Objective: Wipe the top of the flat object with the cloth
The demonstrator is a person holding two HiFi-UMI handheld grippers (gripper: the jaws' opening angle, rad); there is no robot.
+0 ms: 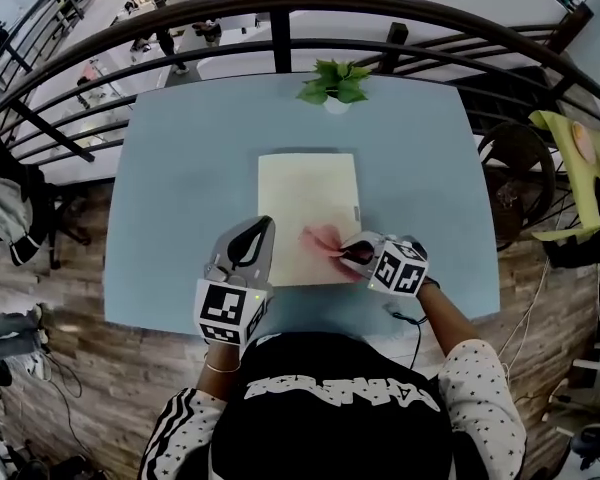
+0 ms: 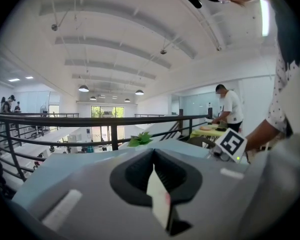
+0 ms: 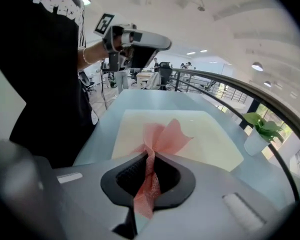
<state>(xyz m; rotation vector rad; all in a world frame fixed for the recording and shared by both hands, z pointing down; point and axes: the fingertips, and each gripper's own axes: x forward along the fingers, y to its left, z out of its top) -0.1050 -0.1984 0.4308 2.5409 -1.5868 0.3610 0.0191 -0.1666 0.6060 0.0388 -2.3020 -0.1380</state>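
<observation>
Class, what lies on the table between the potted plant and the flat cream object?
Nothing. The head view shows only bare blue table between the potted plant and the flat object.

I see the flat object (image 1: 308,193), a pale cream rectangular sheet, lying flat in the middle of the blue worktop (image 1: 180,188), its long sides running away from me. The cloth (image 1: 323,239), thin and pink, sits crumpled on its near right part, one end pinched in my right gripper (image 1: 350,255).
</observation>
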